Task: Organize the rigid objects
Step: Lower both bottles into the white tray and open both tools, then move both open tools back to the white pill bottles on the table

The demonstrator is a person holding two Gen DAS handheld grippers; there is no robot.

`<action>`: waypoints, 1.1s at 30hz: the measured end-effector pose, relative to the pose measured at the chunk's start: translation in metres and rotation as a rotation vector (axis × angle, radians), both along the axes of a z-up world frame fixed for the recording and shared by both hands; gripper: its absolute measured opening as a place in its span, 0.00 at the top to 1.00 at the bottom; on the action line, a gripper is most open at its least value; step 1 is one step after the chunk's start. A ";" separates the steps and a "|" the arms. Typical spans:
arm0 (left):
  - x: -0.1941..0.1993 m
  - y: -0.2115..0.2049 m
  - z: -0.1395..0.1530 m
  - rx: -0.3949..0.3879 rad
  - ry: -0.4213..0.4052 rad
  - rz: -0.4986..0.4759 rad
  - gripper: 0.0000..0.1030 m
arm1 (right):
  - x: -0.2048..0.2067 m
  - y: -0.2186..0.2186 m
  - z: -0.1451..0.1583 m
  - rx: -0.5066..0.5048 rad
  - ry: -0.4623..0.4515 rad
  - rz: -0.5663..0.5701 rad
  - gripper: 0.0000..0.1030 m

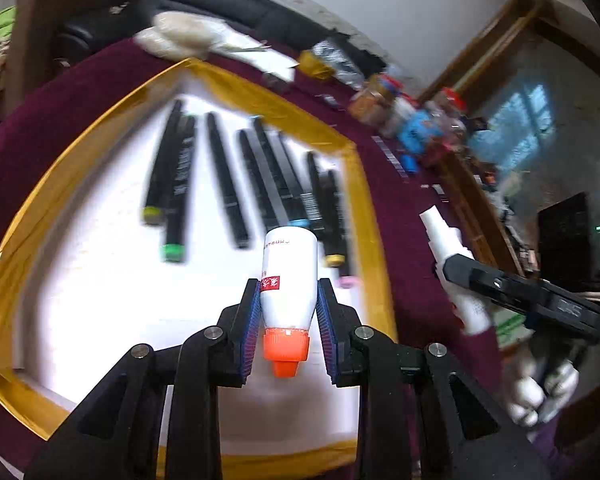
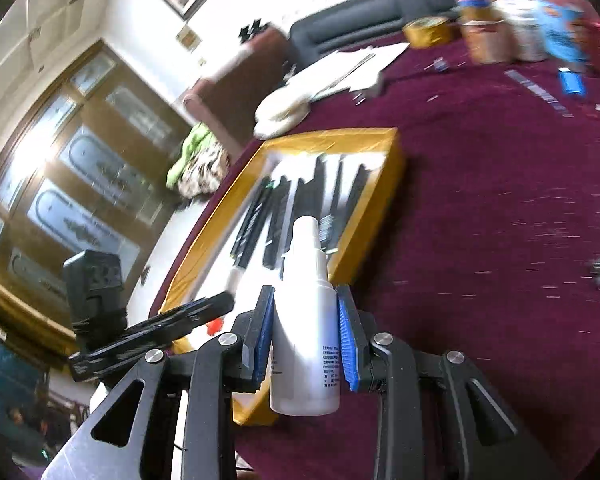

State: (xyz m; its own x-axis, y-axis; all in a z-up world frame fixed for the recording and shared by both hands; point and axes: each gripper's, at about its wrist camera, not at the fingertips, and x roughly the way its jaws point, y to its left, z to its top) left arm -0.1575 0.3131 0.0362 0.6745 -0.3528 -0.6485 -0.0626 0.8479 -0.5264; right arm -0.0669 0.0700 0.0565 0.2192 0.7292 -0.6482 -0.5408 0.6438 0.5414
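Observation:
My left gripper (image 1: pixel 287 300) is shut on a white glue bottle (image 1: pixel 289 276) with an orange cap, held over the white floor of a gold-rimmed tray (image 1: pixel 40 208). Several black markers (image 1: pixel 224 176) with coloured end caps lie side by side in the tray. My right gripper (image 2: pixel 305 312) is shut on a white spray bottle (image 2: pixel 306 332), nozzle pointing away, held above the tray's near right corner (image 2: pixel 384 204). The right gripper with its spray bottle (image 1: pixel 444 236) also shows at the right of the left wrist view. The left gripper's body (image 2: pixel 156 328) shows at the lower left of the right wrist view.
The tray sits on a maroon tablecloth (image 2: pixel 480 220). At the table's far side are white papers (image 2: pixel 352 68), a cream cloth bundle (image 2: pixel 284 108), a tape roll (image 2: pixel 426 30), jars and boxes (image 2: pixel 512 28) and a small blue object (image 2: pixel 572 82). A black sofa (image 2: pixel 380 12) lies beyond.

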 end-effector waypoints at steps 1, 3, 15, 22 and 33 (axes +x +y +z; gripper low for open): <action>-0.001 0.003 -0.007 0.014 0.012 0.016 0.76 | -0.002 0.010 -0.003 -0.008 0.006 0.014 0.74; -0.003 0.007 -0.018 0.015 0.039 0.037 0.76 | -0.009 0.037 -0.010 -0.032 0.019 0.049 0.74; -0.009 0.037 -0.021 0.055 0.042 0.129 0.55 | -0.013 0.122 -0.043 -0.225 -0.013 0.109 0.74; -0.028 0.052 0.015 0.138 -0.080 0.247 0.33 | -0.013 0.122 -0.038 -0.240 -0.043 0.088 0.68; -0.026 0.010 0.046 0.147 -0.205 0.155 0.29 | -0.007 -0.029 0.001 -0.187 -0.208 -0.181 0.53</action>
State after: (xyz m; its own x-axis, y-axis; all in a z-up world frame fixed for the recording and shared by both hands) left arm -0.1831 0.3235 0.0817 0.8352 -0.1483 -0.5296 -0.1020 0.9045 -0.4141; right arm -0.0737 0.0411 0.0571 0.4760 0.5386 -0.6952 -0.4947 0.8176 0.2947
